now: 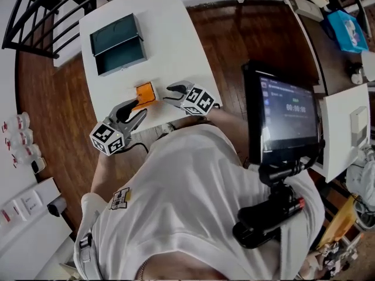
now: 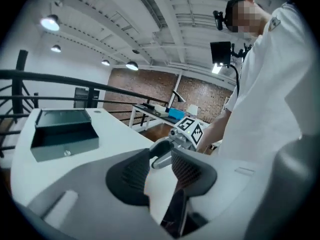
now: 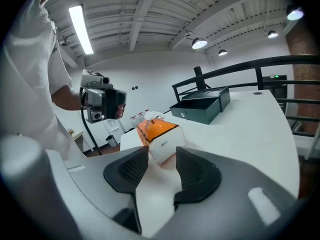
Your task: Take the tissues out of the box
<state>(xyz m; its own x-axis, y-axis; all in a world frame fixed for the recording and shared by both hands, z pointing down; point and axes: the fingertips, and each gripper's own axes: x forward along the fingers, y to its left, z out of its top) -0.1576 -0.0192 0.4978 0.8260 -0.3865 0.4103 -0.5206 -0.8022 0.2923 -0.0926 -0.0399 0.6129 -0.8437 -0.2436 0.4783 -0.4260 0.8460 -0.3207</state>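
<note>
An orange-topped, white-sided tissue box (image 1: pixel 145 91) stands near the front edge of the white table (image 1: pixel 176 34). In the right gripper view the tissue box (image 3: pixel 161 135) sits just ahead of my right gripper (image 3: pixel 162 161), whose jaws stand open with the pads clear of its sides. A bit of white tissue (image 3: pixel 150 116) shows at its far end. My left gripper (image 1: pixel 139 106) lies at the box's near left. In its own view the left gripper (image 2: pixel 160 169) is open with only table between the pads, and the box is hidden. My right gripper (image 1: pixel 169 92) is at the box's right.
An open dark green metal box (image 1: pixel 117 43) stands at the table's far left. A screen on a mount (image 1: pixel 290 116) is to my right. Black railing (image 1: pixel 35 4) runs behind the table, and small bottles (image 1: pixel 20 136) stand on a ledge at the left.
</note>
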